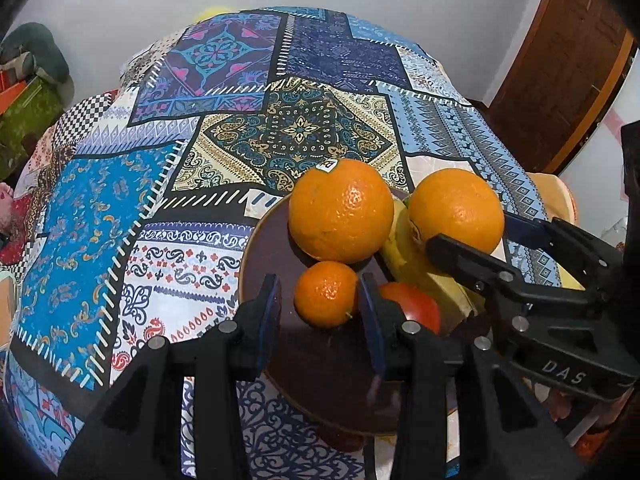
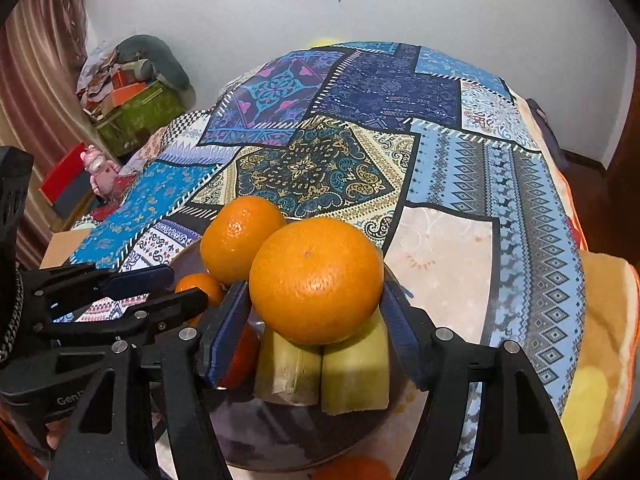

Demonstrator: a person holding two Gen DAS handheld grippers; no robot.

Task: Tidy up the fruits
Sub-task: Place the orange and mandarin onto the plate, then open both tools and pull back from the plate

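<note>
White-walled room; table under a patchwork tablecloth (image 1: 248, 128) in blue, navy and cream panels. Cluttered boxes and cushions in the far left corner.

Dark round plate (image 1: 276, 256) near the table's front edge, loaded with fruit.

Left gripper (image 1: 326, 304): jaws apart, straddling a small orange (image 1: 326, 294). The right pad looks to be at the fruit's side; a gap shows at the left pad. No clamp visible.

Just beyond that gripper's tips: a large orange with a sticker (image 1: 340, 210). To its right, a red tomato (image 1: 416, 306), partly hidden behind the right finger.

Right gripper (image 2: 316, 316): jaws apart, one pad on either side of a second large orange (image 2: 316, 280). Contact with the pads cannot be told.

This orange sits on top of bananas (image 2: 324, 368), whose cut ends point back at the gripper.

Both grippers sit close together over the plate, the left one just left of the right.
</note>
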